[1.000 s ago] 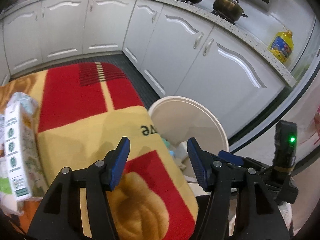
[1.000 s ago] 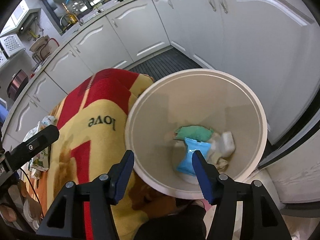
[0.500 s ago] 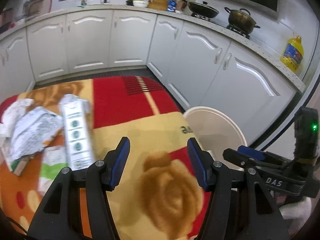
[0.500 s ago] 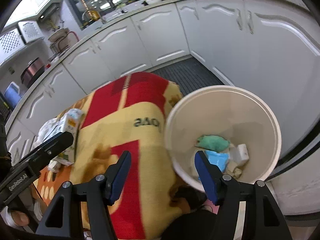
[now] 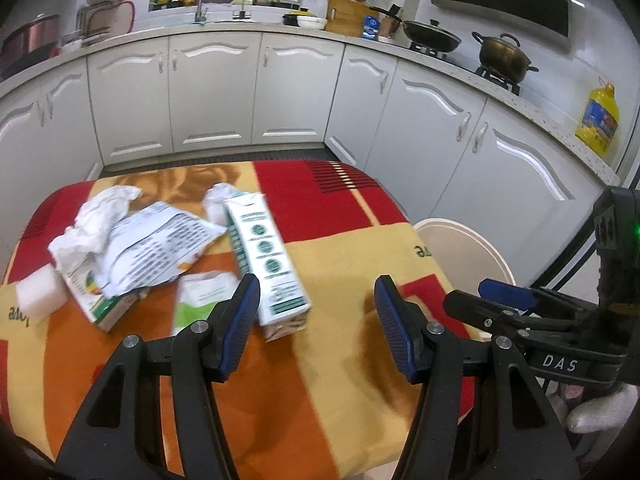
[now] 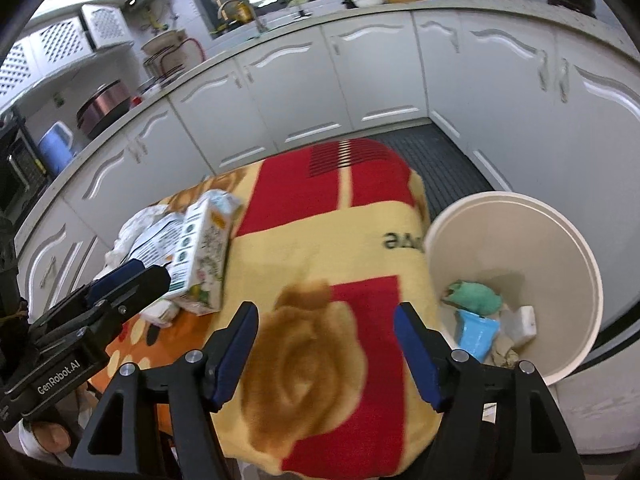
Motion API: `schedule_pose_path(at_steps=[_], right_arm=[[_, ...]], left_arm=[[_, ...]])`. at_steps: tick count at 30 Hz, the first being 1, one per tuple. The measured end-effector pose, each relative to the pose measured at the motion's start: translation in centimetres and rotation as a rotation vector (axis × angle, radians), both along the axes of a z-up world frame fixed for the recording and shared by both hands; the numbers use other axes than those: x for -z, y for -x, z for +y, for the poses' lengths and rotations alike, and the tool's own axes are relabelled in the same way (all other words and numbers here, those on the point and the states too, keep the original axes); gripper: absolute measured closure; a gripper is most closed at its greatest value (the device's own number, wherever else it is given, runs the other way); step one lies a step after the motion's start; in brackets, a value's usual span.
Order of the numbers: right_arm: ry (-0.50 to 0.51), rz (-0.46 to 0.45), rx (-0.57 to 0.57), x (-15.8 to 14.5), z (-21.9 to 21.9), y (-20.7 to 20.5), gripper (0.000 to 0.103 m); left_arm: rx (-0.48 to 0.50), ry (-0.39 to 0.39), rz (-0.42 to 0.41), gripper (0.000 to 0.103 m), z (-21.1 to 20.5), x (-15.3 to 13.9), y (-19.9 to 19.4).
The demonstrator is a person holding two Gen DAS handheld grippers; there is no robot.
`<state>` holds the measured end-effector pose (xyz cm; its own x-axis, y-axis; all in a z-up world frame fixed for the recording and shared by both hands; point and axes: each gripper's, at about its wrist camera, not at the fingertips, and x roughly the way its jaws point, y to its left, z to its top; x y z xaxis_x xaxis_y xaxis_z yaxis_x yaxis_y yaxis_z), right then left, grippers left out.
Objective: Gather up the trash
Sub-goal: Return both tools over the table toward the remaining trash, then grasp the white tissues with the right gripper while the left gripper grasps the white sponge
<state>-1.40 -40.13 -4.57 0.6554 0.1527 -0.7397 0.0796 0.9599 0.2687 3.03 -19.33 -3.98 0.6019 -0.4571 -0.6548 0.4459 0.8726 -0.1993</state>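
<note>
White-and-green carton (image 5: 266,264) lies on its side on the blanket, w/ a printed torn wrapper (image 5: 156,250) just left of it. Crumpled white tissue (image 5: 94,220) sits at the pile's far left; a white foam block (image 5: 40,298) nearer the blanket edge. Round cream bin (image 6: 516,280) stands off the blanket's right side, holding a green wad (image 6: 476,296), blue packet (image 6: 476,332) & small white piece (image 6: 524,320).

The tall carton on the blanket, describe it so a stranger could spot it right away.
Find the red and yellow blanket beside the white bin. At the right edge of its litter pile lies a long white carton, the only piece with three round green badges down its side.
</note>
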Motion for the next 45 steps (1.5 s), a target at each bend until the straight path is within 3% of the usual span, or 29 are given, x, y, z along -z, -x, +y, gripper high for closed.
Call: schedule_pose_path(at_steps=[19, 22, 28, 40, 45], right_arm=[[0.001, 0.001, -0.153, -0.6, 7.1, -2.6, 0.029], [0.002, 0.002, -0.171, -0.7, 7.9, -3.0, 0.028], [0.004, 0.004, -0.202, -0.9, 9.3, -4.0, 0.028], [-0.025, -0.014, -0.299, -2.5, 13.6, -7.7, 0.028], [-0.033, -0.026, -0.338, -3.1, 15.6, -9.8, 0.028]], left_arm=[[-0.151, 0.021, 0.061, 0.044, 14.1, 1.9, -0.1], [-0.166, 0.026, 0.066, 0.035, 16.2, 2.2, -0.5], [-0.191, 0.005, 0.045, 0.030, 20.1, 2.2, -1.9], [-0.138, -0.100, 0.018, 0.030, 21.6, 3.8, -7.0], [-0.083, -0.105, 0.074, 0.032, 21.8, 5.6, -9.2]])
